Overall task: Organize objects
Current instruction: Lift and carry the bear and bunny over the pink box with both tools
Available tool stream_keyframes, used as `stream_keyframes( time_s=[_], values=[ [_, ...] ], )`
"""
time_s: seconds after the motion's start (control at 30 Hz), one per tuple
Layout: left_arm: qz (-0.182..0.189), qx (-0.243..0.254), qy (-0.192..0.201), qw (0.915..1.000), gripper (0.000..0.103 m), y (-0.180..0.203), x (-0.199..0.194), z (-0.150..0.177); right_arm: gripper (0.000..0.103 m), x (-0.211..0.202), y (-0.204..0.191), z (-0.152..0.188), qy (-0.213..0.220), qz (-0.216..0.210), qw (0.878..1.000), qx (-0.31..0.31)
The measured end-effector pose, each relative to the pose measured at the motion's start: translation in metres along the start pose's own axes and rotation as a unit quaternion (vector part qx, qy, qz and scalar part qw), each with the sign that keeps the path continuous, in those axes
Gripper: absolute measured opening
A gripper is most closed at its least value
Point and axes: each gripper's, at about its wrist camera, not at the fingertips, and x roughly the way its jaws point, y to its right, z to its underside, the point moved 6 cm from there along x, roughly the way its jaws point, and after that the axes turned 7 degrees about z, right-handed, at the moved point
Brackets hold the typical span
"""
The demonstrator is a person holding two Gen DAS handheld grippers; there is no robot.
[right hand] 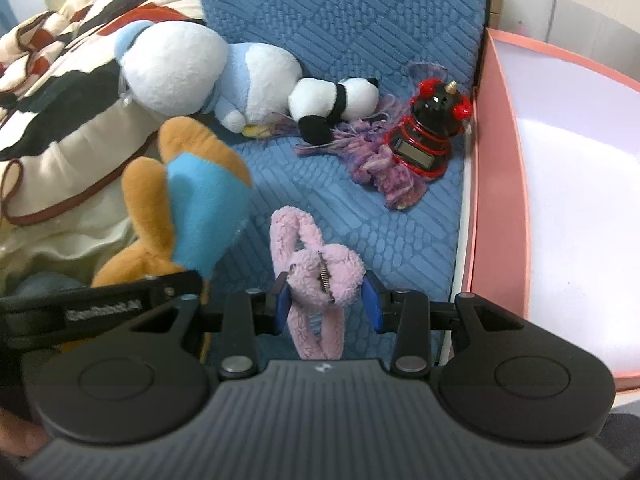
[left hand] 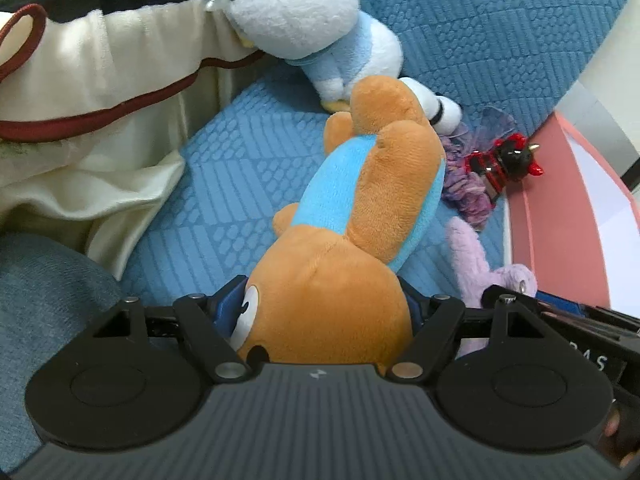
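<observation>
An orange plush toy (left hand: pixel 336 280) in a light blue shirt hangs head-first in my left gripper (left hand: pixel 320 306), whose blue pads press on both sides of its head. Its legs point away, toward the white and blue penguin plush (left hand: pixel 304 16). In the right wrist view the orange plush toy (right hand: pixel 188 200) shows at the left. My right gripper (right hand: pixel 327 300) is shut on a small pink bunny plush (right hand: pixel 320 268), ears pointing away over the blue quilted bed cover (right hand: pixel 360 20). From the left wrist view the pink bunny plush (left hand: pixel 476 260) appears at the right.
A panda plush (right hand: pixel 336 100), a purple yarn bundle (right hand: pixel 380 168) and a red-and-black toy with a small screen (right hand: pixel 428 132) lie further back. An open pink box (right hand: pixel 504 200) stands at the right. A patterned quilt and cream pillow (left hand: pixel 100 72) are heaped at the left.
</observation>
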Motion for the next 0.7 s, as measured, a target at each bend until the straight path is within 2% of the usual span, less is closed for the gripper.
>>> stream_keyframes(
  time_s=[0.17, 0.37, 0.5, 0.63, 0.7],
  values=[
    [0.010, 0.013, -0.012, 0.9998, 0.079, 0.010, -0.008, 0.013, 0.041, -0.008, 0.012, 0.000, -0.011, 0.010, 1.000, 0.024],
    [0.026, 0.001, -0.016, 0.9995, 0.079, 0.022, -0.017, 0.015, 0.041, -0.024, 0.028, -0.008, -0.007, 0.010, 0.999, 0.040],
    [0.041, -0.011, -0.013, 0.9990, 0.079, 0.036, -0.026, 0.006, 0.041, -0.036, 0.040, -0.012, -0.005, 0.005, 0.999, 0.052],
    [0.050, -0.010, -0.011, 0.9986, 0.079, 0.055, -0.034, -0.005, 0.041, -0.045, 0.052, -0.016, -0.017, -0.018, 0.996, 0.082],
    [0.039, -0.015, -0.002, 0.9991, 0.079, 0.067, -0.040, -0.012, 0.041, -0.049, 0.057, -0.020, -0.022, -0.022, 0.995, 0.092]
  ],
)
